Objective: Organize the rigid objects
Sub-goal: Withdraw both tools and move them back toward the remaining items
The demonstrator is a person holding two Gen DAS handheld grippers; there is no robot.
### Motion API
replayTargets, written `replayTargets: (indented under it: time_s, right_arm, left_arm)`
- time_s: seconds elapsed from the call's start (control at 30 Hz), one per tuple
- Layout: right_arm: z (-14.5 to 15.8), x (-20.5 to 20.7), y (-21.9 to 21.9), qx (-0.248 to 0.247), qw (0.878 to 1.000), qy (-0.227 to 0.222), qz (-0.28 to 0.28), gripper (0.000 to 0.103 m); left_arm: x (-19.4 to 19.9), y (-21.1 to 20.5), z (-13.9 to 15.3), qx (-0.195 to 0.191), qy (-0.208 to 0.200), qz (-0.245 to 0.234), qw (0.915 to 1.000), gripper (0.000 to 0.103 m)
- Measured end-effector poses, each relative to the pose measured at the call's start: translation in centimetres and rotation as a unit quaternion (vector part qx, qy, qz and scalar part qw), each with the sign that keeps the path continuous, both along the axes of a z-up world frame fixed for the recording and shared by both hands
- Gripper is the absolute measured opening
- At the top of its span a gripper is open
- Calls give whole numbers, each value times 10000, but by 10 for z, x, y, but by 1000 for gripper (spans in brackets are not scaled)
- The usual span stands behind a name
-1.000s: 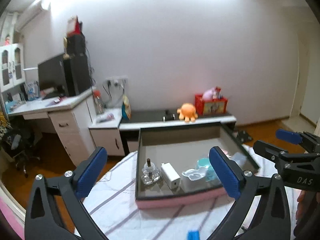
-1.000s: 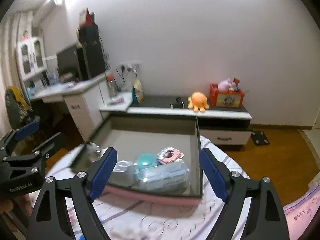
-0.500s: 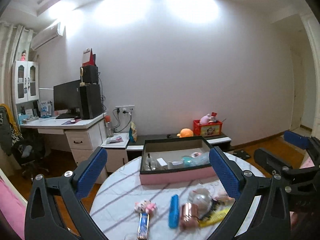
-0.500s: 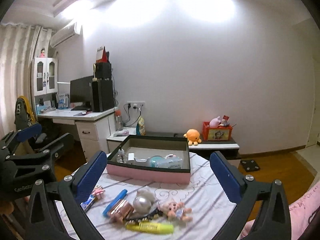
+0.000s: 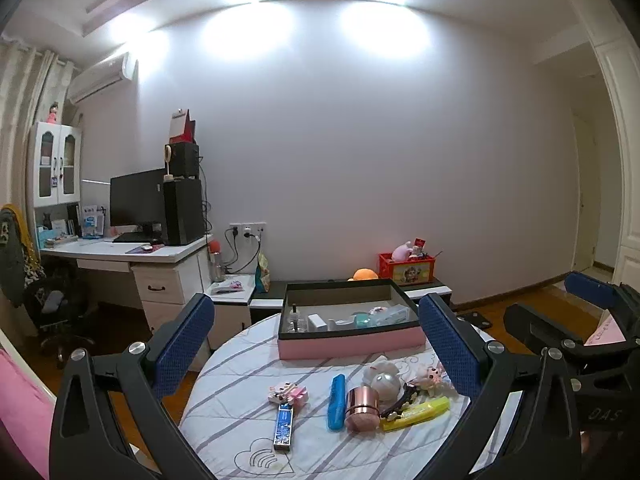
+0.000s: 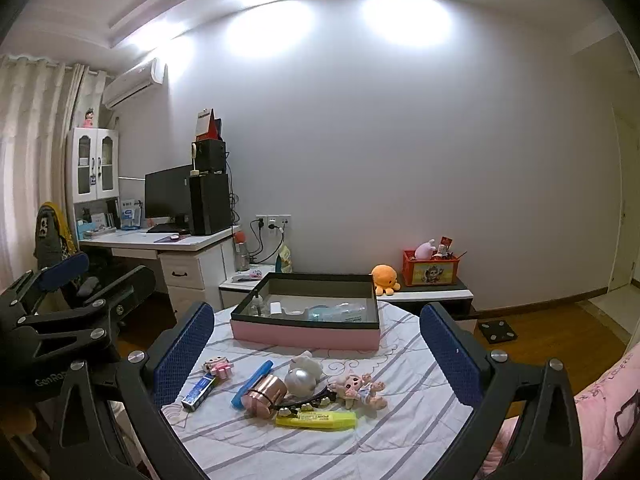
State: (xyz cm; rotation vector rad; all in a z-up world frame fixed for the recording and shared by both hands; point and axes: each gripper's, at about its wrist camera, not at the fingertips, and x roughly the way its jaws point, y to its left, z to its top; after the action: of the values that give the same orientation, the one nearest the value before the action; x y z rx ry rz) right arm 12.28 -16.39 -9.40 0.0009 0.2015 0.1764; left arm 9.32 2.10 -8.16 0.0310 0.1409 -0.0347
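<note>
A pink box with a dark rim (image 5: 350, 346) (image 6: 304, 334) stands at the far side of the round table and holds a small bottle, a white adapter and other items. Nearer lie a copper cylinder (image 5: 362, 407) (image 6: 264, 394), a blue case (image 5: 336, 400) (image 6: 252, 382), a yellow highlighter (image 5: 414, 413) (image 6: 316, 420), a silver ball (image 5: 385, 380) (image 6: 300, 379), a small doll (image 6: 360, 390), a pink block toy (image 5: 288, 394) and a blue tube (image 5: 283, 428) (image 6: 198, 392). My left gripper (image 5: 316, 352) and right gripper (image 6: 316, 354) are both open, empty, held back above the table.
The table has a striped cloth (image 5: 240, 432). Behind it are a white desk with a monitor (image 5: 136, 204), a low cabinet with an orange plush (image 6: 385, 278) and a red box (image 6: 430, 272). Pink bedding (image 6: 604, 408) lies at right. Wooden floor surrounds the table.
Both grippers have pulled back and up from close over the pink box, so the whole table and the loose items now show. Both stayed open.
</note>
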Motion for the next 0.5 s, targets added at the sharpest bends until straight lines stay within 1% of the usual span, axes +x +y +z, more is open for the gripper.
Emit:
replayTargets:
  time_s: [0.23, 0.4, 0.5]
  right_arm:
    - [-1, -6, 2, -87, 10000, -40, 4, 103]
    - [-7, 1, 4, -127, 9999, 88, 30, 103]
    - [-14, 6, 4, -162, 9997, 181, 7, 103]
  left_arm:
    - [-6, 2, -2, 70, -106, 63, 9999, 103]
    - [-1, 2, -9, 113, 39, 41, 9999, 103]
    - [6, 3, -16, 155, 235, -21, 9996, 103]
